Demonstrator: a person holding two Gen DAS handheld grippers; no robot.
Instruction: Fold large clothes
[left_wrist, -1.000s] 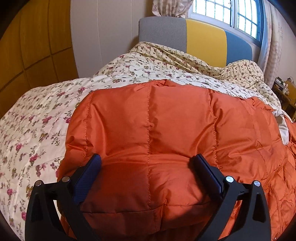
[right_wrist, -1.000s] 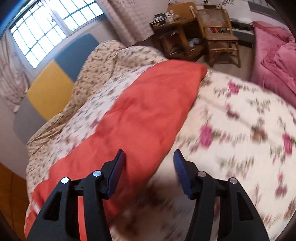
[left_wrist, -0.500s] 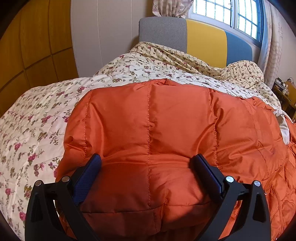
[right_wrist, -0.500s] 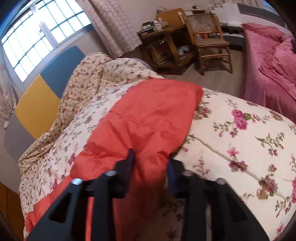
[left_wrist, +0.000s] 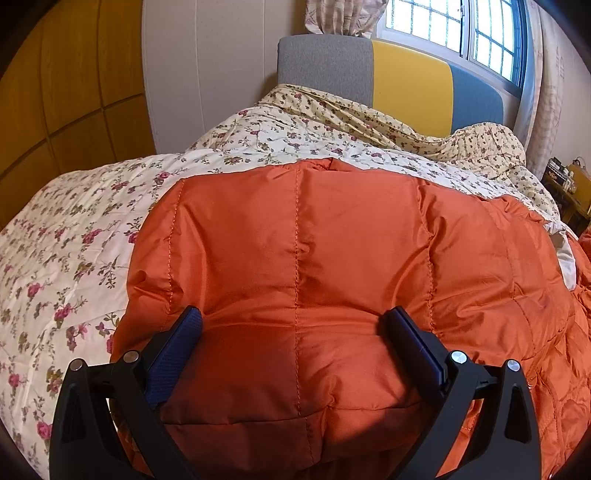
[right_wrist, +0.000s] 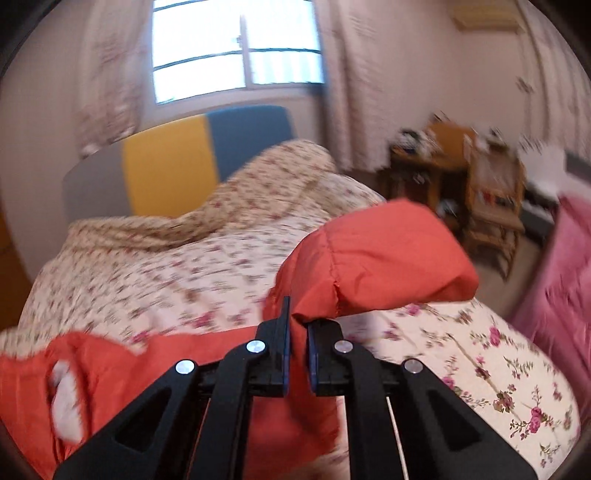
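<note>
A: Where does the orange down jacket (left_wrist: 295, 258) lie now?

B: Spread over the floral quilt (left_wrist: 74, 258) on the bed, its quilted body filling the near middle of the left wrist view, with the grey, yellow and blue headboard (left_wrist: 406, 81) at the far end.

A: What has changed?

B: A second ago the right gripper (right_wrist: 297, 332) stood wide above the sleeve (right_wrist: 376, 254); now its jaws are closing, nearly together, pinching a fold of that sleeve, which hangs lifted off the quilt.

A: And the left gripper (left_wrist: 295, 332)?

B: Unmoved. Its jaws stand wide with the jacket's puffy hem bulging between them, pressed down rather than pinched.

A: So?

B: I judge the sleeve fold is starting, across toward the body.
</note>
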